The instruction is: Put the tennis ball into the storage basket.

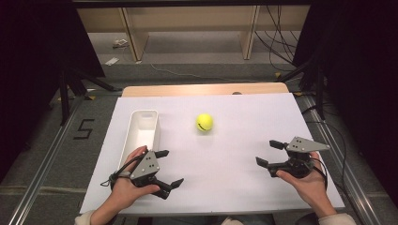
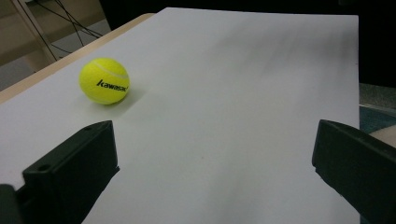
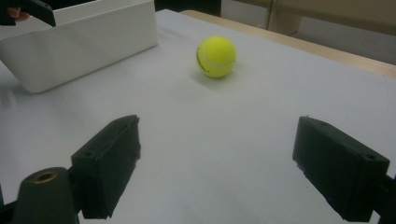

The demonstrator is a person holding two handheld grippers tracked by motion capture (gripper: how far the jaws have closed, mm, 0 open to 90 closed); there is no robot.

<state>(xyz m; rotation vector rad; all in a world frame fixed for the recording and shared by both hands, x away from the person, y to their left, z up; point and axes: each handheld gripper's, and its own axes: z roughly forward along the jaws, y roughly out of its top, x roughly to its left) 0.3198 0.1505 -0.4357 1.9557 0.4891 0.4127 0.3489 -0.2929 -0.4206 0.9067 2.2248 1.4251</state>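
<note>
While the tennis ball (image 1: 204,122) is lying alone on the white table (image 1: 234,173), a little beyond the middle and just to the right of the white bin (image 1: 141,131), both grippers are waiting near the front edge, well apart from it. The left gripper (image 1: 168,168) is sitting beside the near end of the bin with its jaws spread wide and nothing between them. The right gripper (image 1: 269,153) is resting on the other side, its jaws also standing wide apart and empty.

I am thinking that the likely work here is to put the ball into the bin, and the ball itself is bringing the main risk. It is round and is resting free on a smooth surface, so if one jaw is touching it before the other, it is probably going to roll away, perhaps toward the far edge of the table. If the jaws are closing off the middle of the ball, it may be squeezed out and jump forward. Because the left gripper is being held so close to the bin, a careless swing of the hand could also push the bin or catch its rim.

Counting the things: one tennis ball, one bin, which is looking empty, two grippers, and one table.
</note>
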